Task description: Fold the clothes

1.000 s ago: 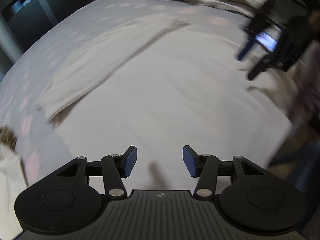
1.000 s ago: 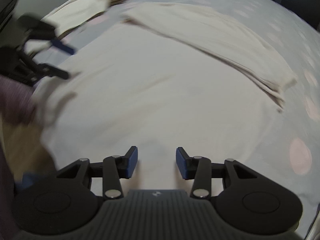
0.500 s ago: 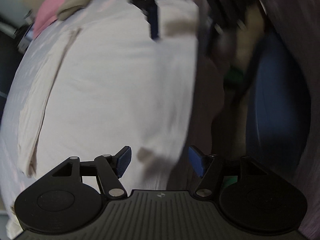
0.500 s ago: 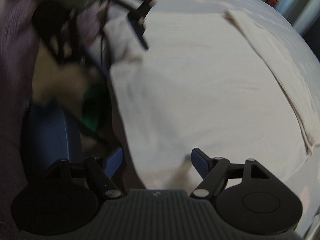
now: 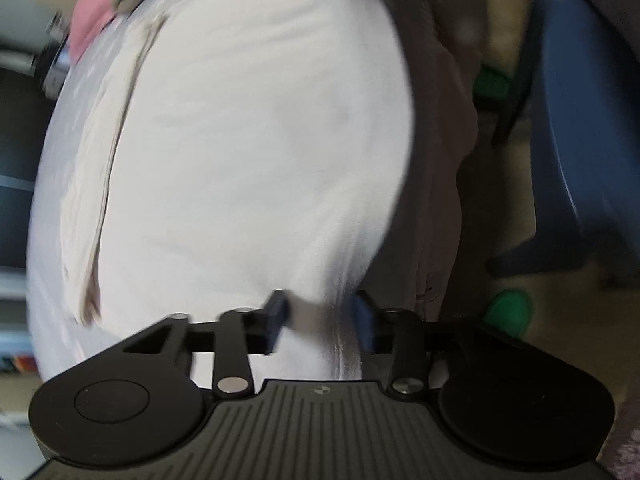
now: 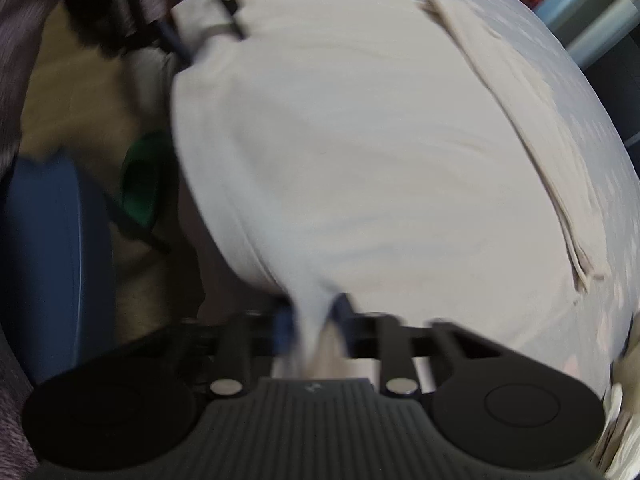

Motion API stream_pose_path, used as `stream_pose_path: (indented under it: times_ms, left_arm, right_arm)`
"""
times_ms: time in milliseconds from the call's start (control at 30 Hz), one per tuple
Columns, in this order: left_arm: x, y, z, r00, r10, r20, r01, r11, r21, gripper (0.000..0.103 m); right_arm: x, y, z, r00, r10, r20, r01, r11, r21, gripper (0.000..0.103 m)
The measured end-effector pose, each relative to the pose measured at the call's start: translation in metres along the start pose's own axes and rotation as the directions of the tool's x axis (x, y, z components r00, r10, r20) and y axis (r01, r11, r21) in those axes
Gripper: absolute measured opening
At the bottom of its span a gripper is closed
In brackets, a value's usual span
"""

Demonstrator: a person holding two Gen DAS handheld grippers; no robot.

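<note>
Left gripper [image 5: 320, 316]: jaws closing, with the near hem of the white garment [image 5: 248, 152] bunched between the blue pads [image 5: 278, 312]; the pads appear to press on the fabric. Right gripper [image 6: 314, 312]: jaws likewise closing, with a gathered fold of the same hem between them; motion blur hides the exact contact.

The white garment lies spread flat on the bed [image 6: 560, 92], its near edge hanging just over the bed's side, where both grippers meet it. One sleeve [image 6: 532, 152] is folded in along the far side of the body panel.

The bed cover is pale with faint pink dots. At the head of the bed lies a pile of other clothes [image 5: 104, 4], pink and tan. Beside the bed, on the floor, stand a blue chair [image 5: 580, 128] and green objects [image 5: 510, 312], too blurred to identify.
</note>
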State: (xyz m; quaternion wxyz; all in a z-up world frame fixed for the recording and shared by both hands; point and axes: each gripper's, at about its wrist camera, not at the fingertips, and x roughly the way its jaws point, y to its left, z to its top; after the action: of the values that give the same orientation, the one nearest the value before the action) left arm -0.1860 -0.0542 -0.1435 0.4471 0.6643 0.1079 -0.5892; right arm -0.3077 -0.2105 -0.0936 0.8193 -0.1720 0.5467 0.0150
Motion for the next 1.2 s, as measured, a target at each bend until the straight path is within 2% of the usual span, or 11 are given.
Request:
stream_pose_path:
  times_ms: [100, 233, 400, 567, 667, 767, 800, 900, 967, 1033, 1200]
  left_arm:
    - [-0.004, 0.024, -0.005, 1.000, -0.029, 0.003, 0.029, 0.994, -0.110, 0.012]
    - [-0.009, 0.054, -0.012, 0.999, -0.022, 0.027, 0.028, 0.973, -0.230, 0.008]
    - [-0.012, 0.086, -0.011, 0.998, 0.041, 0.040, -0.027, 0.954, -0.298, 0.008]
    - [-0.006, 0.133, -0.004, 0.991, 0.126, 0.043, -0.100, 0.915, -0.392, 0.008]
    - [0.005, 0.157, 0.003, 0.988, 0.151, 0.031, -0.122, 0.887, -0.446, 0.008]
    - [0.022, 0.176, 0.007, 0.990, 0.143, 0.006, -0.122, 0.866, -0.485, 0.008]
    - [0.028, 0.181, 0.009, 0.990, 0.138, -0.002, -0.121, 0.860, -0.495, 0.008]
    - [0.045, 0.193, 0.013, 0.993, 0.120, -0.023, -0.114, 0.846, -0.520, 0.010]
    - [0.049, 0.194, 0.011, 0.993, 0.108, -0.038, -0.111, 0.829, -0.548, 0.012]
    - [0.054, 0.203, 0.008, 0.994, 0.101, -0.049, -0.110, 0.801, -0.588, 0.013]
    - [0.058, 0.221, -0.004, 0.989, 0.117, -0.089, -0.147, 0.729, -0.669, 0.024]
  right_arm:
    - [-0.008, -0.016, -0.002, 1.000, -0.012, 0.014, 0.011, 0.999, 0.053, 0.014]
    - [-0.018, -0.034, -0.002, 0.997, -0.060, 0.038, 0.056, 0.993, 0.102, 0.012]
    - [-0.027, -0.061, 0.006, 0.989, -0.130, 0.066, 0.119, 0.982, 0.147, 0.011]
    - [-0.029, -0.099, 0.016, 0.976, -0.202, 0.085, 0.183, 0.964, 0.191, 0.011]
    - [-0.020, -0.123, 0.020, 0.970, -0.231, 0.076, 0.208, 0.950, 0.234, 0.012]
    - [-0.006, -0.144, 0.021, 0.971, -0.233, 0.053, 0.209, 0.937, 0.281, 0.013]
    - [-0.001, -0.142, 0.025, 0.972, -0.232, 0.044, 0.209, 0.933, 0.293, 0.016]
    - [0.015, -0.144, 0.031, 0.973, -0.228, 0.020, 0.209, 0.920, 0.330, 0.033]
    - [0.031, -0.154, 0.037, 0.975, -0.221, 0.011, 0.202, 0.909, 0.365, 0.037]
    - [0.036, -0.166, 0.034, 0.978, -0.208, 0.006, 0.186, 0.890, 0.417, 0.047]
    - [0.047, -0.197, 0.029, 0.987, -0.162, 0.003, 0.130, 0.804, 0.580, 0.058]
